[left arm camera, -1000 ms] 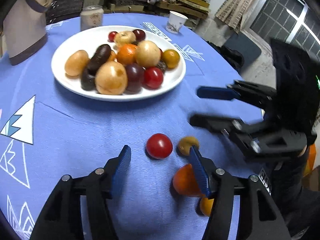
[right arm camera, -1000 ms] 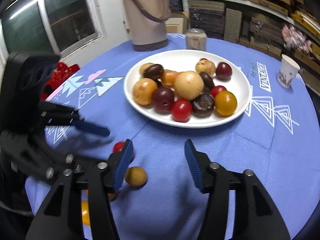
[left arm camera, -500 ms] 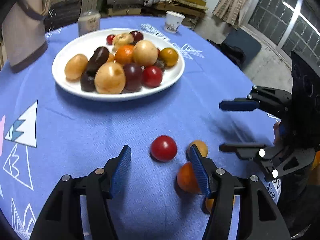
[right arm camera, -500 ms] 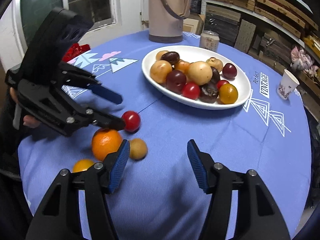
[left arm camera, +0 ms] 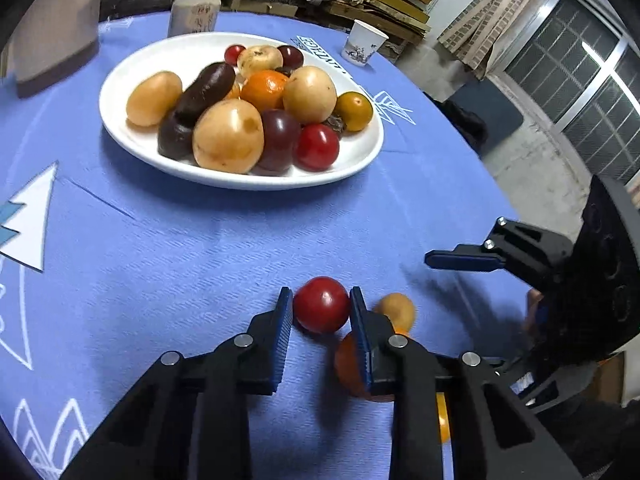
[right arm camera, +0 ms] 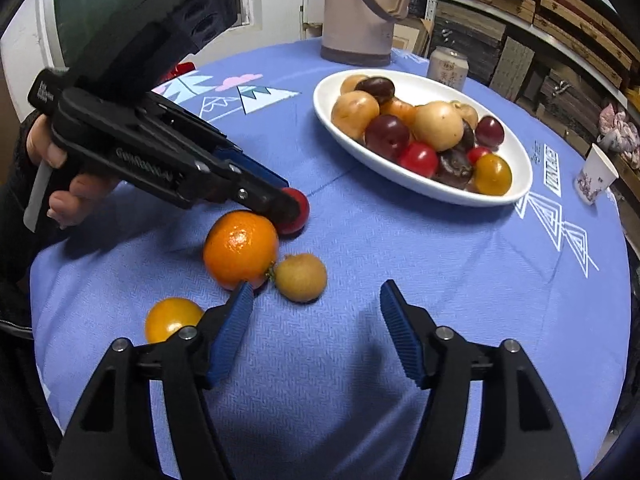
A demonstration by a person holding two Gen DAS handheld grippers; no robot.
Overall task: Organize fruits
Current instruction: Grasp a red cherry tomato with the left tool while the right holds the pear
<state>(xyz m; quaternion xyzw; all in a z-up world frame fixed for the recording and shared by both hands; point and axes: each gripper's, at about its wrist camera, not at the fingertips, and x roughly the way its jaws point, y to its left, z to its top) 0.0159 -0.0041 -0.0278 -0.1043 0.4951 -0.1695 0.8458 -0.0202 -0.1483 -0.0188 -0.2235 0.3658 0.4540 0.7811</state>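
The red tomato [left arm camera: 321,304] sits on the near part of the desk [left arm camera: 200,248], and my left claw [left arm camera: 320,306] is clamped on it, one pad on each side. Just right of it lie an orange [right arm camera: 241,249] and a small brown fruit [right arm camera: 301,277], with a yellow fruit [right arm camera: 171,317] nearer. My right claw [right arm camera: 316,300] hangs over them, opening, holding nothing. Farther off, the white plate [left arm camera: 132,68] is heaped with fruit.

Left tool [left arm camera: 321,308]: formerly wide apart, now clamped on the red fruit [left arm camera: 320,305], lower centre of frame. Right tool [right arm camera: 316,308]: lowered nearer the counter [right arm camera: 400,248], rolled, jaws opening, nothing between them.
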